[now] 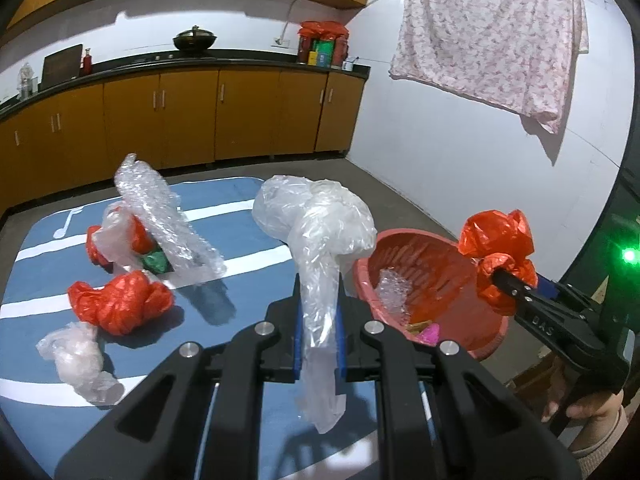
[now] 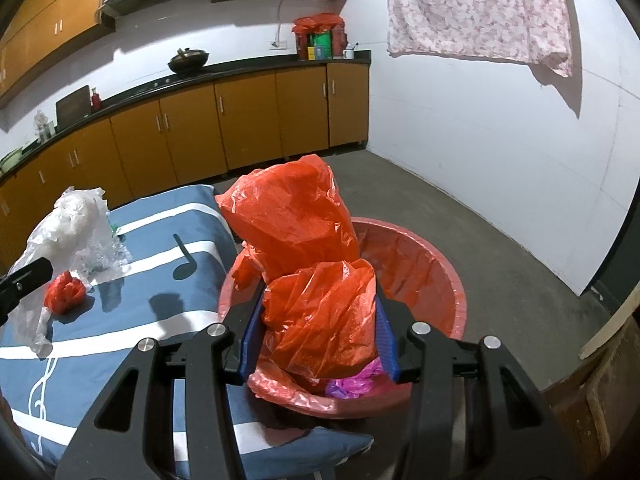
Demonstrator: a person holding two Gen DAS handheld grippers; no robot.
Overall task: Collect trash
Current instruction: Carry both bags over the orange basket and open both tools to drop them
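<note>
My left gripper [image 1: 319,312] is shut on a clear plastic bag [image 1: 316,220] and holds it above the blue mat, left of the red basin [image 1: 416,248]. My right gripper [image 2: 320,316] is shut on a red plastic bag [image 2: 296,216] and holds it over the basin [image 2: 440,264]; it also shows in the left wrist view [image 1: 500,272]. The basin holds bubble wrap [image 1: 390,290] and pink scraps [image 2: 356,380]. On the mat lie a red bag [image 1: 120,304], a bubble wrap roll [image 1: 168,224], a crumpled clear bag [image 1: 76,360] and a clear, red and green pile [image 1: 120,240].
The blue mat [image 1: 248,216] with white stripes and music notes covers the work surface. Orange kitchen cabinets [image 1: 180,116] line the back wall. A floral cloth [image 1: 492,36] hangs on the white wall at the right. Grey floor lies beyond the basin.
</note>
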